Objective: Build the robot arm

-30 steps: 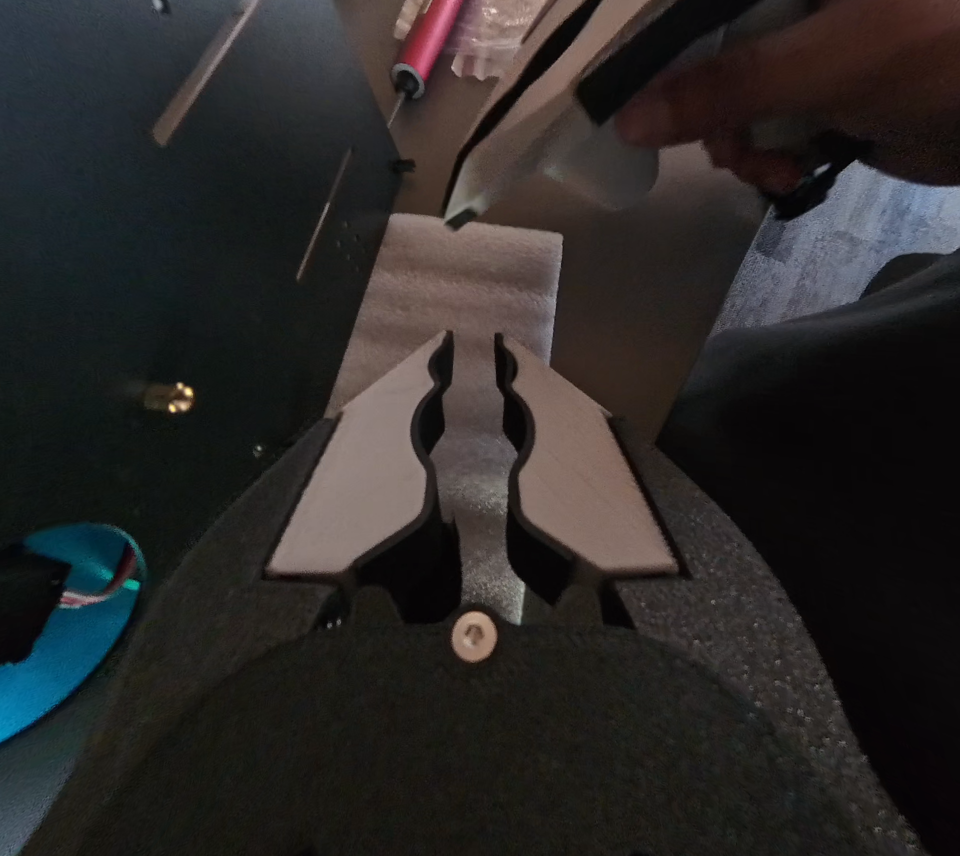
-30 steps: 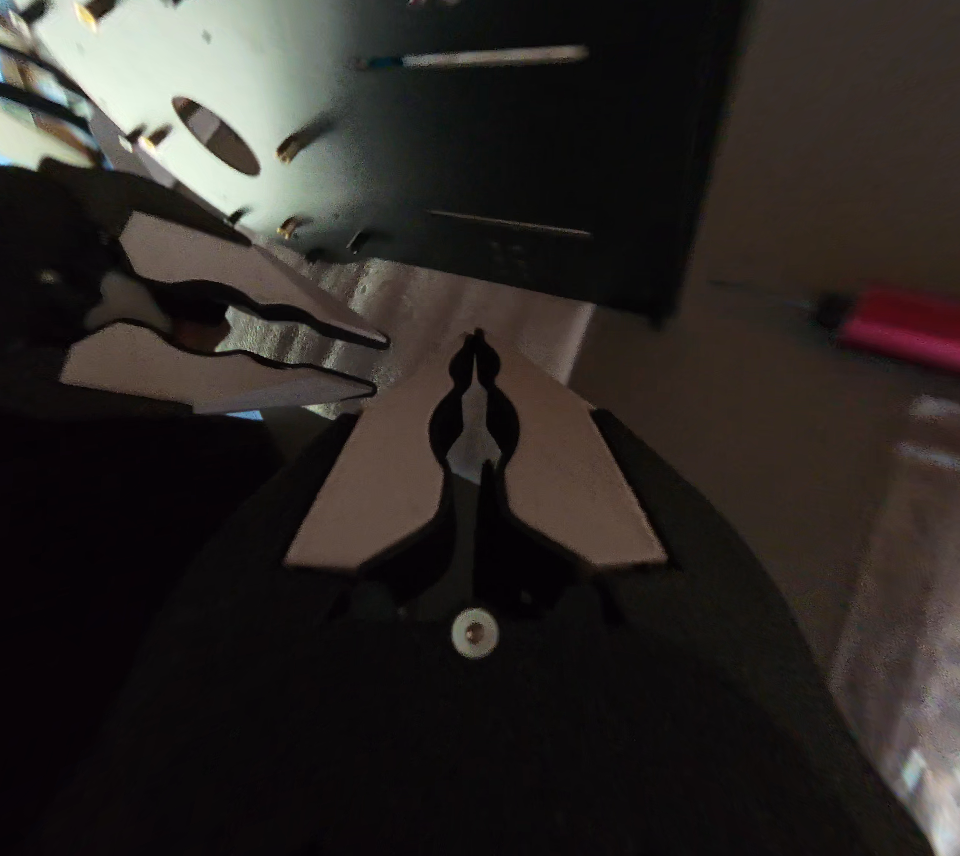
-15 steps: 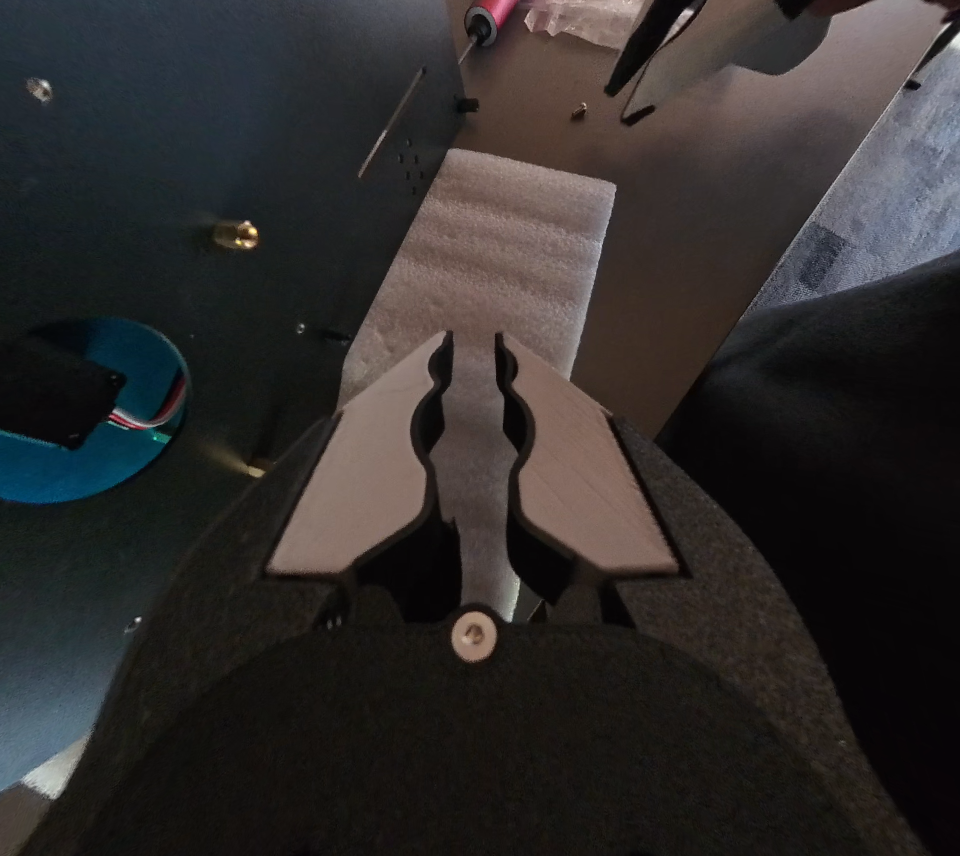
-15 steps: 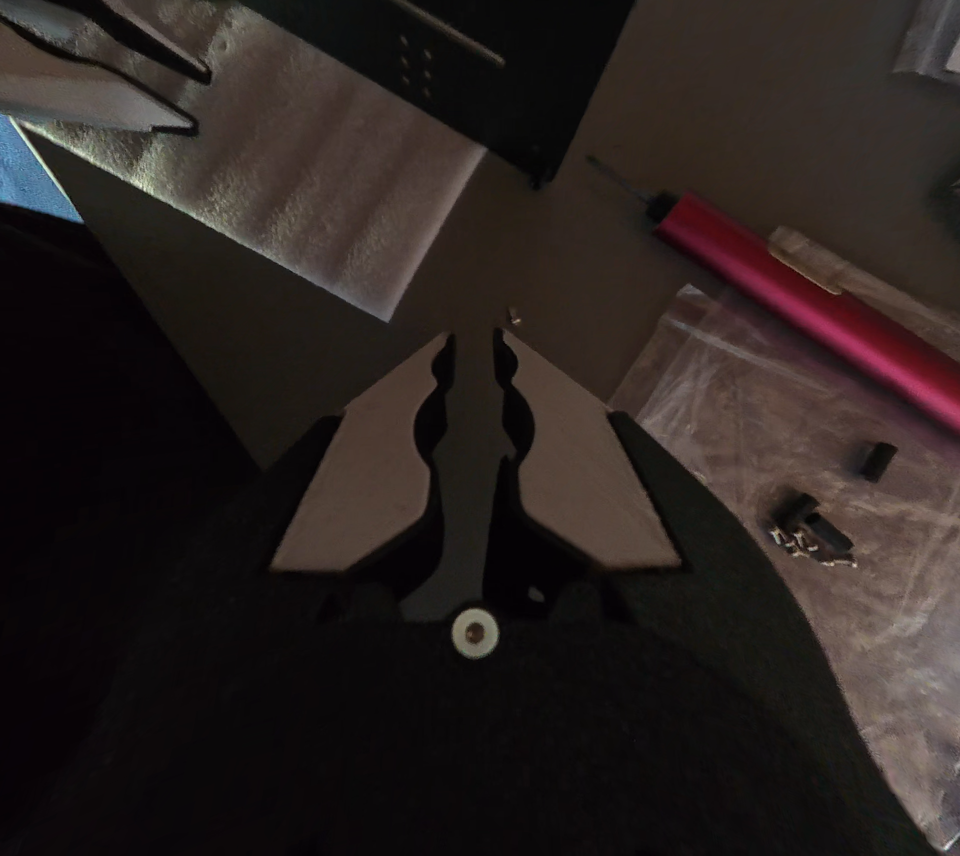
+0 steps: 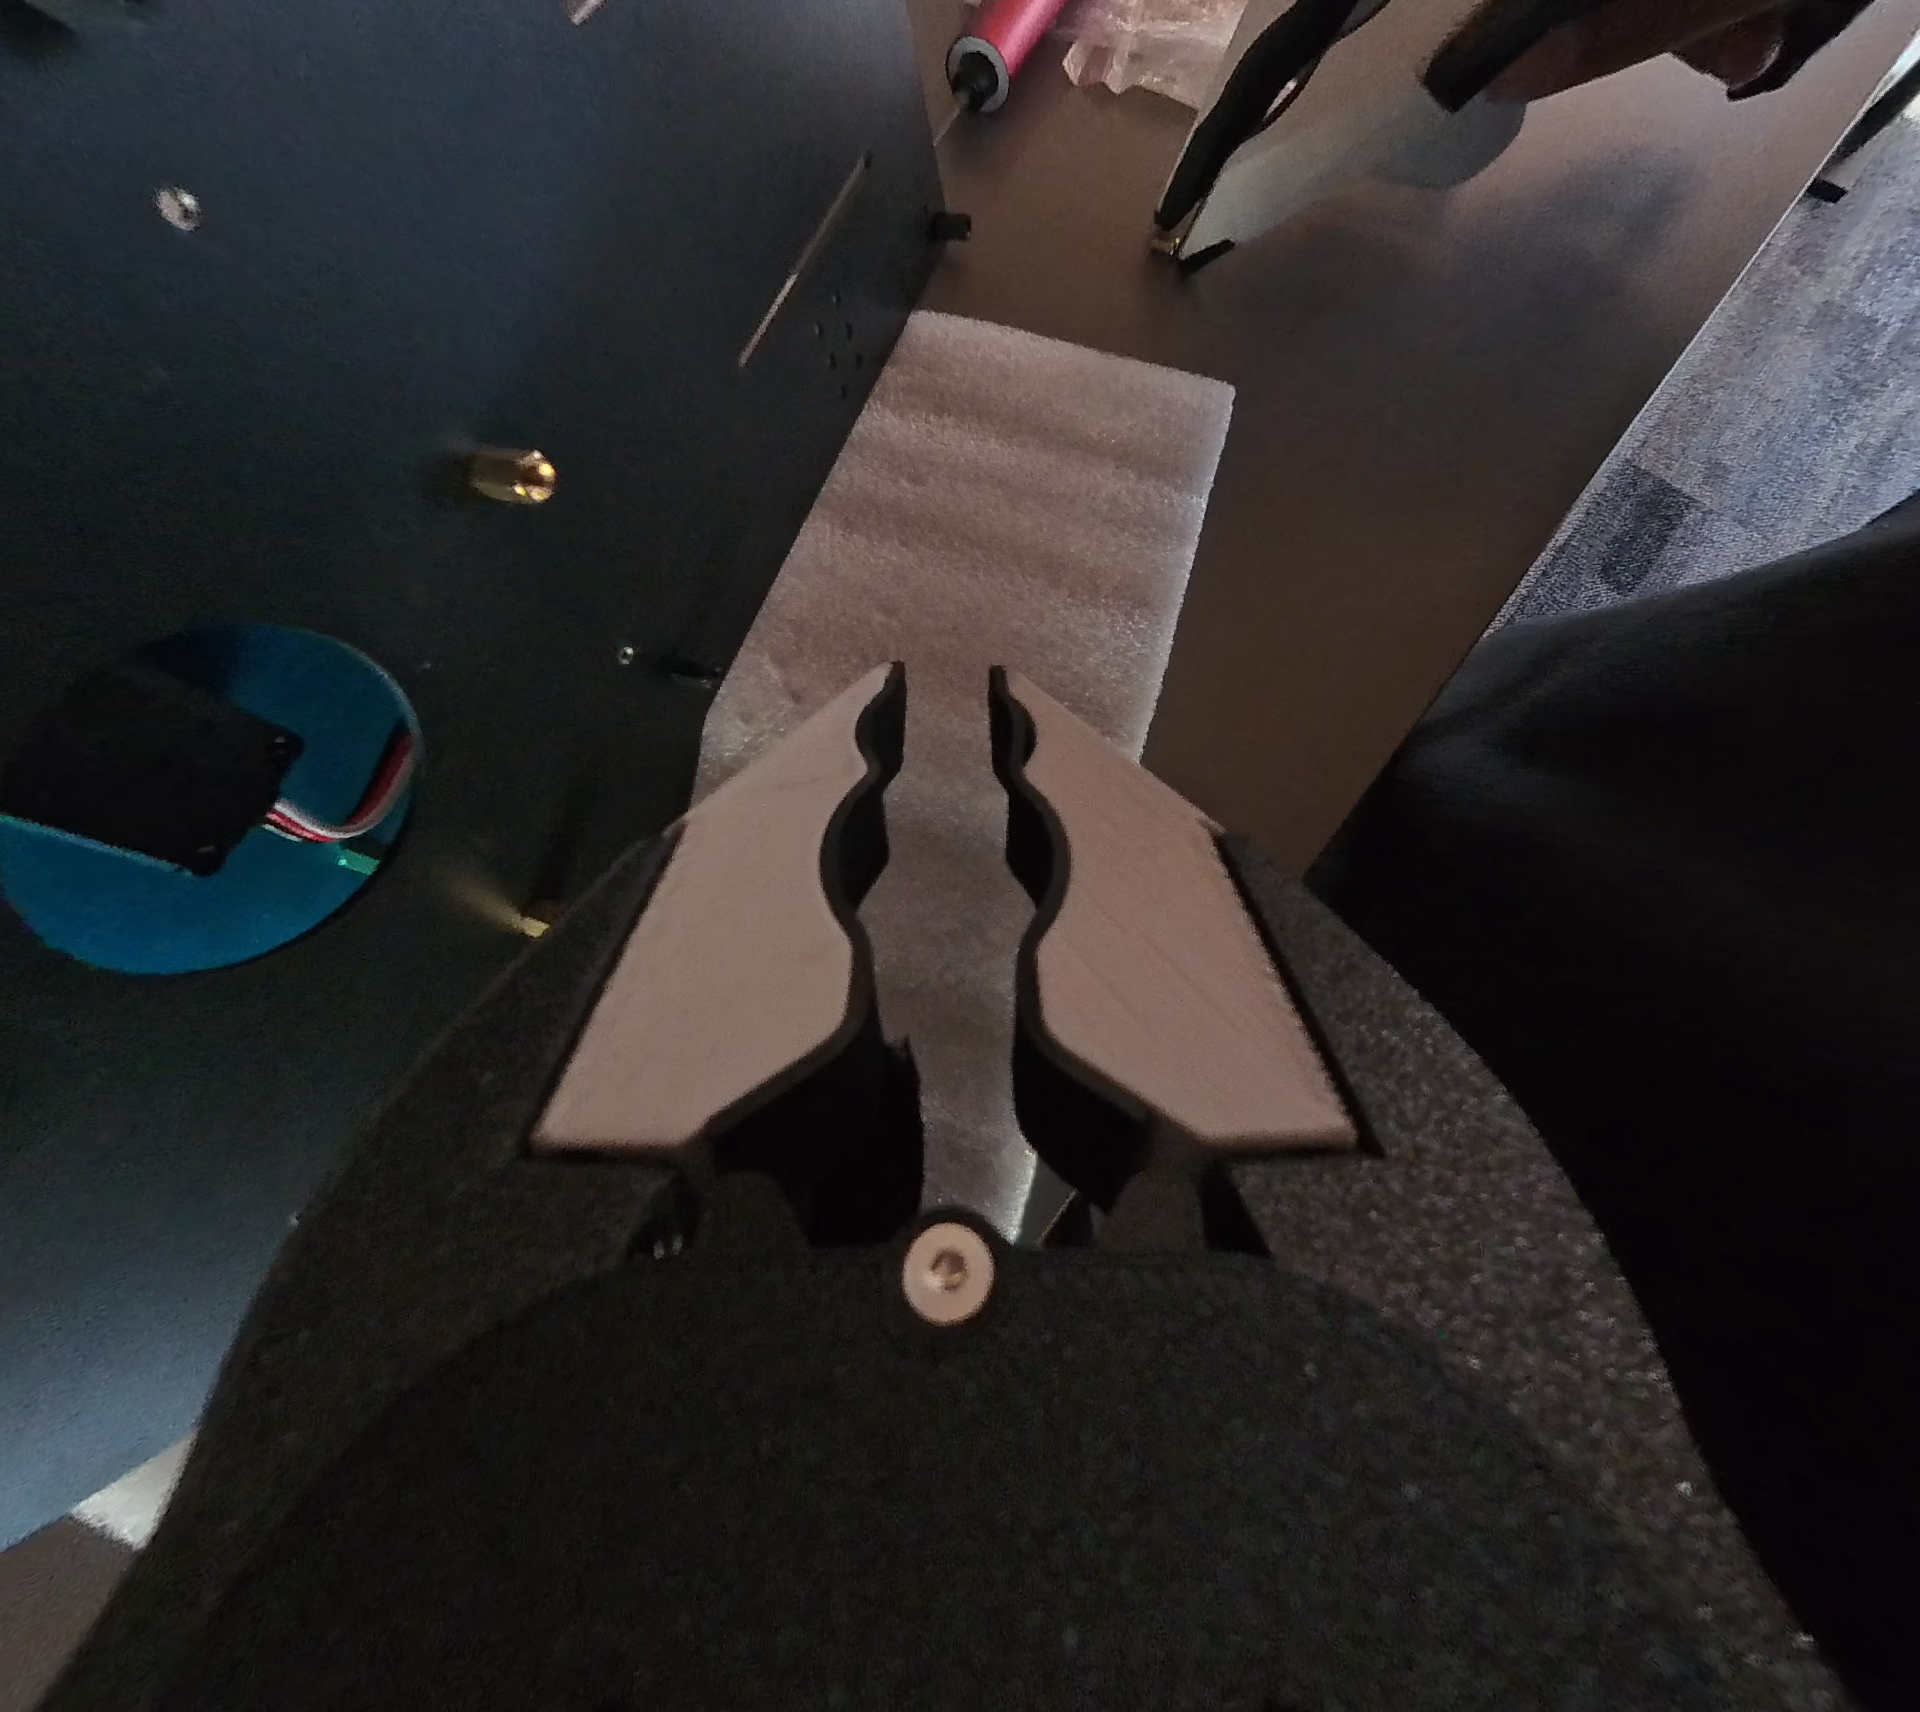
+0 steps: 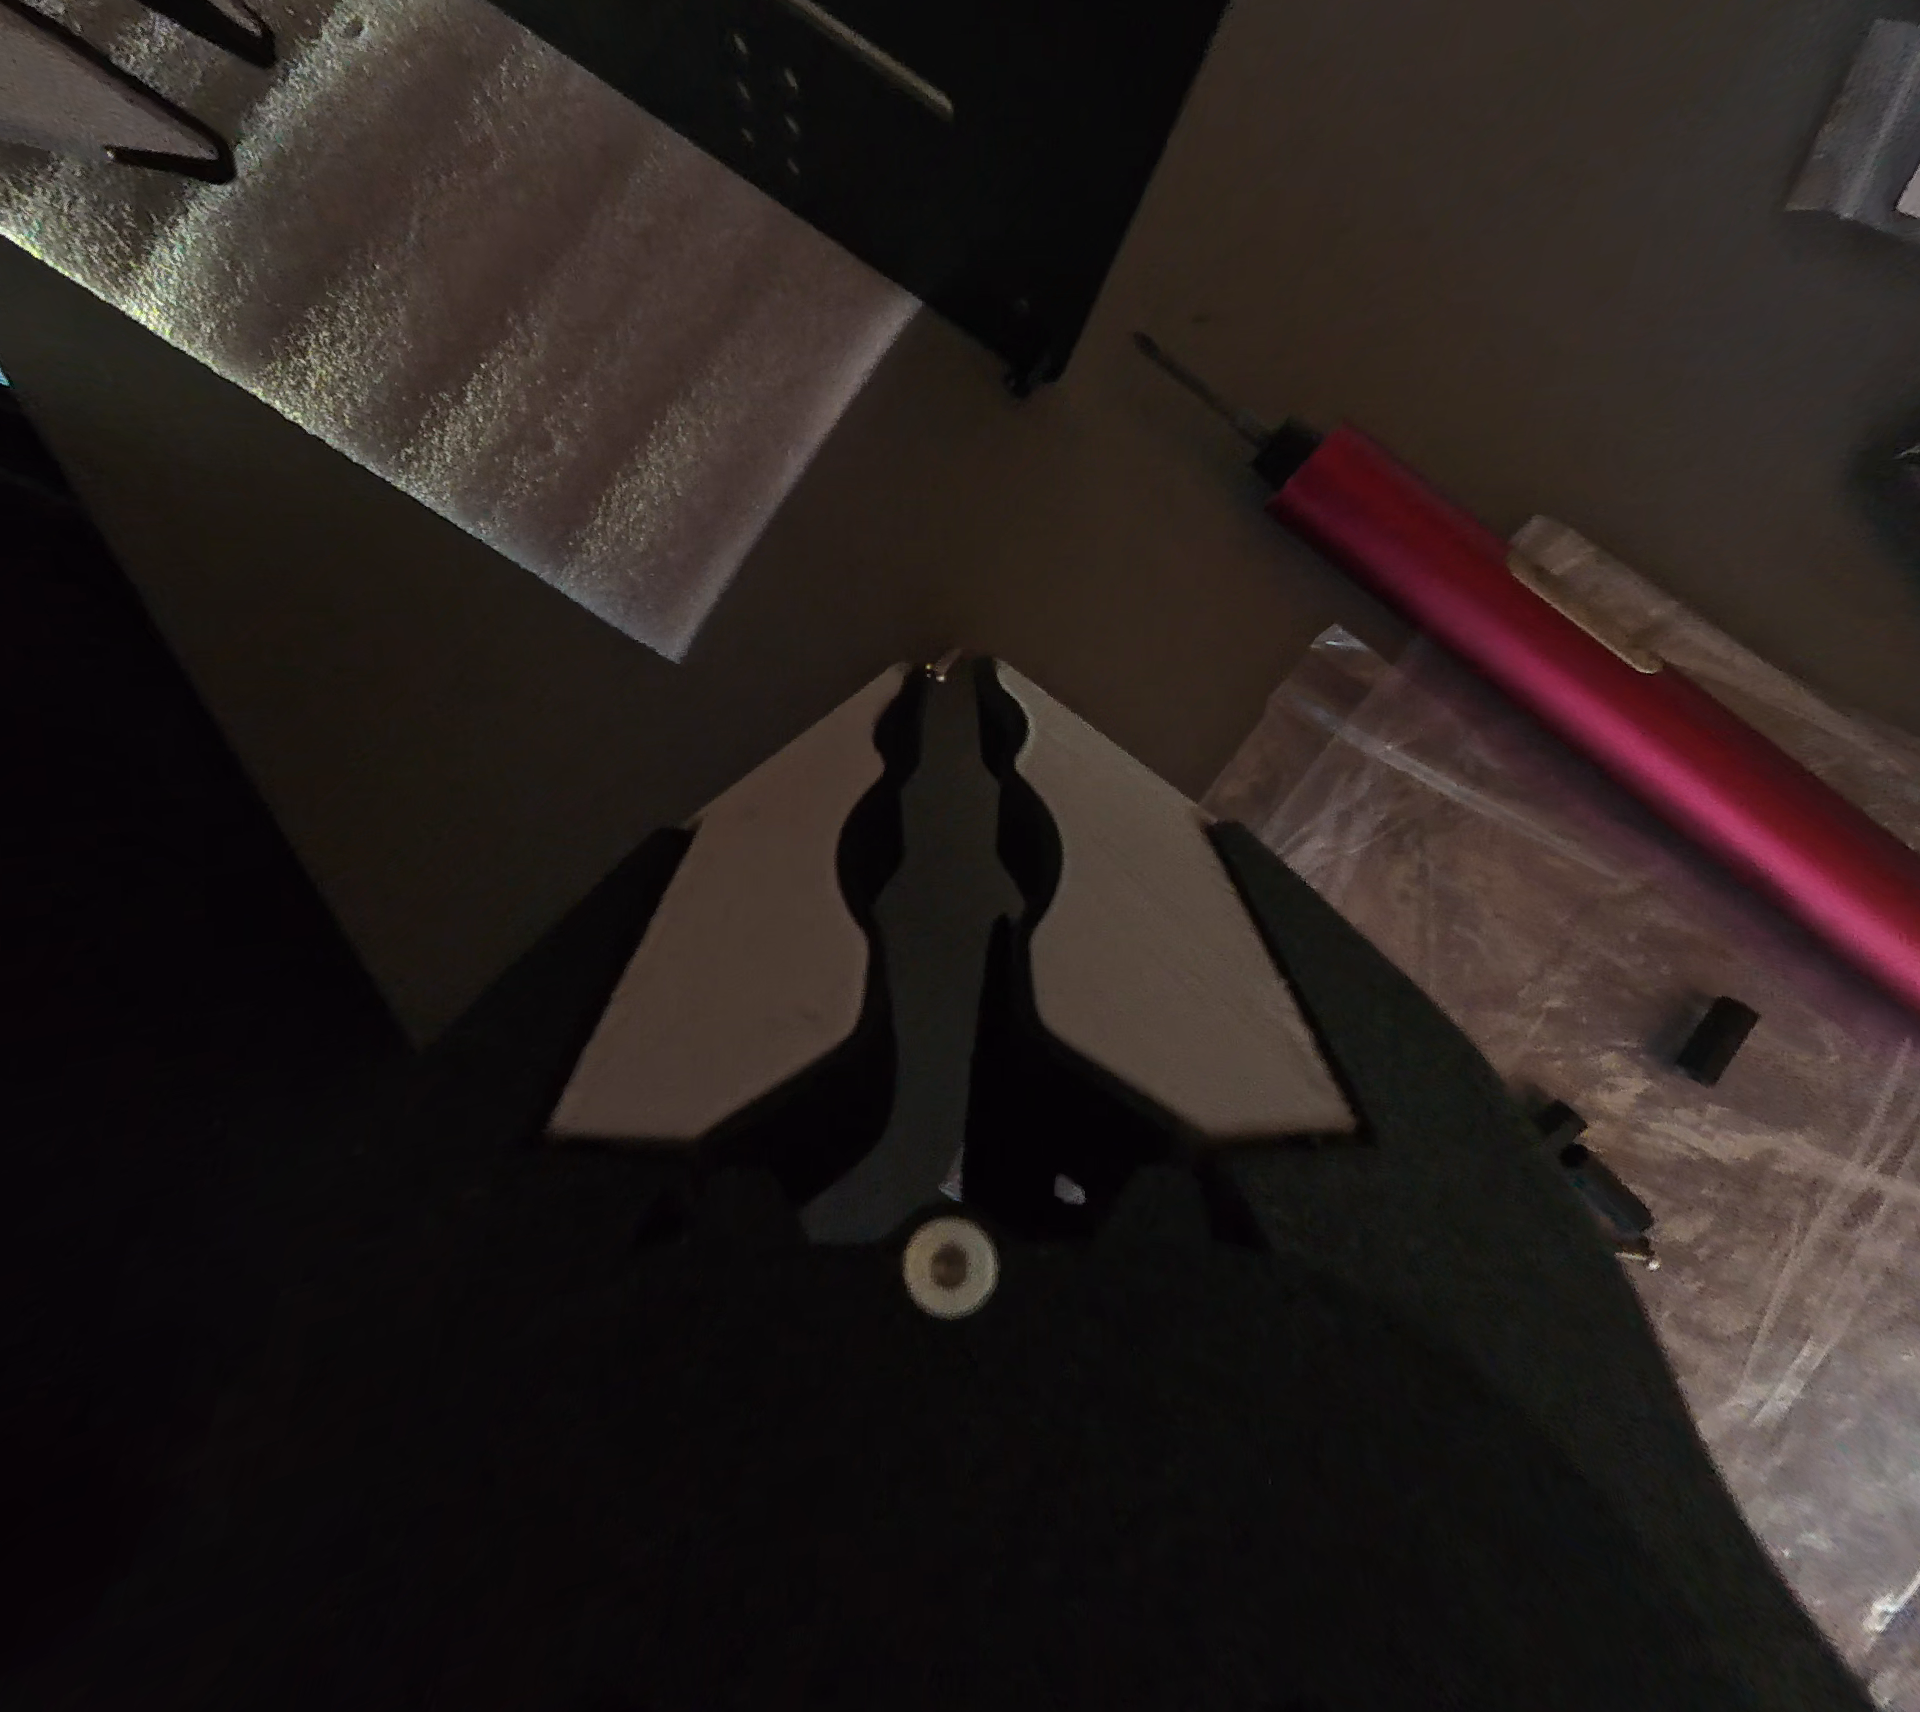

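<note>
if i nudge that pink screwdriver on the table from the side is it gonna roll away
Probably yes: the pink screwdriver has a smooth round barrel lying flat on the bare table. The crinkled plastic bag touching it might slow it. It looks stiff, likely metal.

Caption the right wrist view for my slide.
Right claw closing on a tiny metal part beside white foam sheet.

Matt black metal panel (image 5: 416, 208), white rough foam sheet (image 5: 1018, 499), glossy magenta metal screwdriver (image 6: 1621, 706), crinkled clear plastic bag (image 6: 1507, 1091).

Dim room; both views murky, wide-angle bending at edges, light glancing off the white foam sheet (image 6: 499, 332) at upper left, right wrist view slightly blurred
</note>
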Demonstrator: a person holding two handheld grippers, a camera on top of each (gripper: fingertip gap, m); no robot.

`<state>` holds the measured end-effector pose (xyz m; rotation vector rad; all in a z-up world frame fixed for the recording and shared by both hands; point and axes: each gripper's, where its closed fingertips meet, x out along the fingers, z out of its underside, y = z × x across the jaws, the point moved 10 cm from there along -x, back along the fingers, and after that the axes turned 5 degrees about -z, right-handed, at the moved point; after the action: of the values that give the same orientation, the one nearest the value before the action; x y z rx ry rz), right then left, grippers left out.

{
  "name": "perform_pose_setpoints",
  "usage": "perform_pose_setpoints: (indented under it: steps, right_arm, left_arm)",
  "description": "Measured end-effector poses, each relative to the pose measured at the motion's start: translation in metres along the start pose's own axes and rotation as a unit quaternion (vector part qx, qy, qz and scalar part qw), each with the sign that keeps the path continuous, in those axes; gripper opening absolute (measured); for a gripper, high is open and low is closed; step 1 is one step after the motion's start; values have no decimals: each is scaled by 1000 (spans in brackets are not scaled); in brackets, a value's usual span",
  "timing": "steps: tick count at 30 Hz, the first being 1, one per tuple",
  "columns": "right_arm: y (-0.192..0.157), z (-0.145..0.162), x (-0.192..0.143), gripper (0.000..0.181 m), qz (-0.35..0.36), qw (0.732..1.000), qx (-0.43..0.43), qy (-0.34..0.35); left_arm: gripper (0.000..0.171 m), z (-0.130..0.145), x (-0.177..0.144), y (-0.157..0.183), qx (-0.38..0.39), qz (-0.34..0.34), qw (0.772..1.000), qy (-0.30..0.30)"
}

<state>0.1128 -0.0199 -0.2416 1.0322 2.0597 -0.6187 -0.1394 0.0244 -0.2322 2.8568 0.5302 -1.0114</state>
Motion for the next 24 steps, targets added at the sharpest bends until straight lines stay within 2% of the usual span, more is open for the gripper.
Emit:
perform_pose_setpoints:
  steps: [11, 17, 24]
  right_arm:
    - [0, 1, 2, 3, 4, 998, 62, 22]
    - [-4, 0, -3, 0, 16, 996, 62, 54]
    - [-9, -59, -33, 1, -8, 986, 34, 162]
  left_arm:
    - [15, -4, 0, 0, 9, 10, 1000, 0]
    - [15, -11, -1, -3, 21, 14, 1000, 4]
    - [15, -31, -10, -4, 17, 30, 999, 27]
